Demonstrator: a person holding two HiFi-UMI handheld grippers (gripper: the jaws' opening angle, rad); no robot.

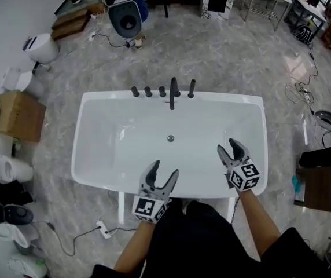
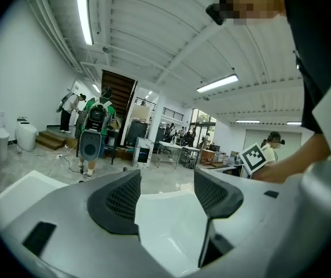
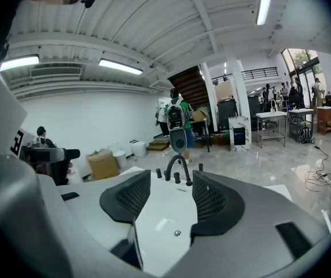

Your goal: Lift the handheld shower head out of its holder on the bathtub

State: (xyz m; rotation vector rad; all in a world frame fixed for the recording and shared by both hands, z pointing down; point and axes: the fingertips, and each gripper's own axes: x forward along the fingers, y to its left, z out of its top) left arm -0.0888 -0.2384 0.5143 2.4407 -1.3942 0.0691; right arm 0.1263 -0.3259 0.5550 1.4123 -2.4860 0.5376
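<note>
Over the near rim of the white bathtub point(image 1: 235, 99), both hand-held grippers hang open and empty.

The left hand-held gripper point(image 1: 164, 171) sits just past the near edge with its jaws well apart; its own view shows only bare tub between them, so it looks to be waiting rather than working. On the far rim, right of the arched tap point(image 1: 173, 92), a slim dark post stands upright, most likely the shower head point(image 1: 191, 88) in its holder, not yet touched. The right hand-held gripper point(image 1: 228, 149) reaches further over the basin, jaws equally wide with nothing between them. It points roughly toward that fitting and is well apart from it, which suggests it is the one lined up for the reach.
</note>
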